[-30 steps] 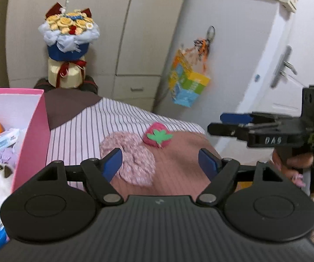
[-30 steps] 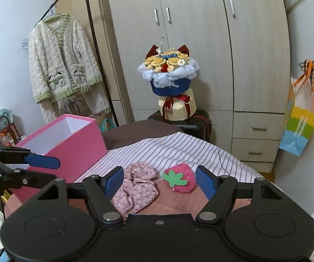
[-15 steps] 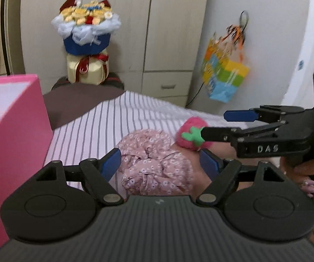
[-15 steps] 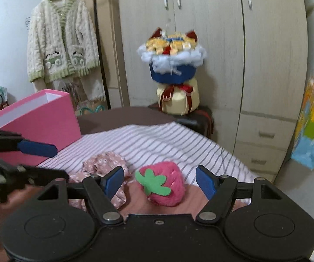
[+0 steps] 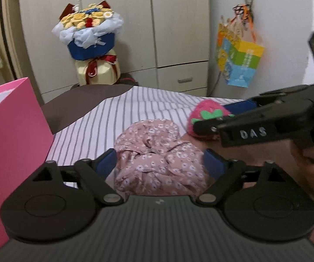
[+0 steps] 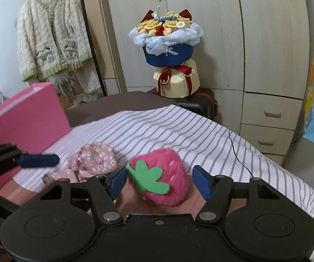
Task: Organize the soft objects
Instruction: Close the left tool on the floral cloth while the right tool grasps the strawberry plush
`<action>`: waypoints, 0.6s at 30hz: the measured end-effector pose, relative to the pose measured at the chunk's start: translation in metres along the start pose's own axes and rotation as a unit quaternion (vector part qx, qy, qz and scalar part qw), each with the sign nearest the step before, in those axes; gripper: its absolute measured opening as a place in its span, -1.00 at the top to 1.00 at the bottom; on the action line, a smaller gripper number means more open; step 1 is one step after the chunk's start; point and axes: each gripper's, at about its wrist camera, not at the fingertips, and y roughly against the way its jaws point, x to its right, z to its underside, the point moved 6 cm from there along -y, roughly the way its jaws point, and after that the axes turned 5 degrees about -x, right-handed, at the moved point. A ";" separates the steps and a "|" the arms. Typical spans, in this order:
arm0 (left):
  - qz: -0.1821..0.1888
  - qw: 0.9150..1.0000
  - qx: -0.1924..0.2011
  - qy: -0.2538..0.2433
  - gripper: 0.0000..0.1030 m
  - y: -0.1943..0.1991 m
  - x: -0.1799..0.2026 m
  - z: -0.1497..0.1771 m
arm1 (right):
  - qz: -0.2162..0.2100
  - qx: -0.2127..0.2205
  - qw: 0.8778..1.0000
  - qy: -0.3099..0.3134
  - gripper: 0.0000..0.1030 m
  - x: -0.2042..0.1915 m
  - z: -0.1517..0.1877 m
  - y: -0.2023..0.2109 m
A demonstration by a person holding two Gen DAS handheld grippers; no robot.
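Note:
A pink floral cloth scrunchie (image 5: 157, 159) lies on the table between the open jaws of my left gripper (image 5: 160, 164). A pink plush strawberry (image 6: 163, 181) with a green felt leaf lies between the open jaws of my right gripper (image 6: 161, 180). Neither is squeezed. The strawberry (image 5: 207, 115) also shows in the left wrist view, with the right gripper's fingers (image 5: 240, 107) around it. The scrunchie (image 6: 95, 161) shows left of the strawberry in the right wrist view, with a left gripper finger (image 6: 39, 160) beside it.
A pink box (image 5: 10, 135) stands at the left on the table (image 6: 178, 135), which has a striped cloth. A flower bouquet (image 6: 167, 52) stands behind the table before a wardrobe. A colourful bag (image 5: 237, 63) hangs on the right wall.
Both grippers have moved forward and down: the left now straddles the scrunchie, the right now straddles the strawberry. Both stay open.

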 end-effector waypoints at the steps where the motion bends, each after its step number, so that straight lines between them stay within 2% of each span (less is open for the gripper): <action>1: -0.005 1.000 -0.003 0.001 -0.71 -0.003 -0.001 -0.001 | 0.001 -0.001 1.000 0.001 -0.21 0.000 0.001 -0.001; 3: -0.009 1.000 -0.009 0.006 -0.71 -0.009 -0.003 -0.001 | 0.001 -0.003 1.000 0.002 -0.09 0.001 0.003 -0.002; 6: 0.003 1.000 -0.020 0.011 -0.66 -0.015 -0.003 0.002 | -0.009 -0.001 1.000 0.008 -0.02 -0.002 0.006 -0.001; 9: 0.020 0.998 -0.042 0.031 -0.26 -0.020 -0.004 0.007 | -0.033 0.004 0.999 0.002 0.00 -0.005 0.008 0.002; 10: 0.012 0.999 -0.037 0.024 0.04 -0.019 -0.003 0.007 | -0.030 0.006 1.000 0.008 0.01 -0.006 0.010 0.003; 13: 0.004 0.999 -0.036 -0.006 0.44 -0.017 0.002 0.007 | -0.029 0.009 0.999 0.018 0.01 -0.011 0.012 0.006; 16: 0.005 0.999 -0.034 -0.008 0.60 -0.013 0.003 0.008 | -0.024 0.012 1.000 0.008 0.01 -0.011 0.014 0.014; 18: 0.005 1.000 -0.029 -0.006 0.63 -0.009 0.003 0.009 | -0.015 0.011 1.000 -0.004 0.01 -0.009 0.016 0.019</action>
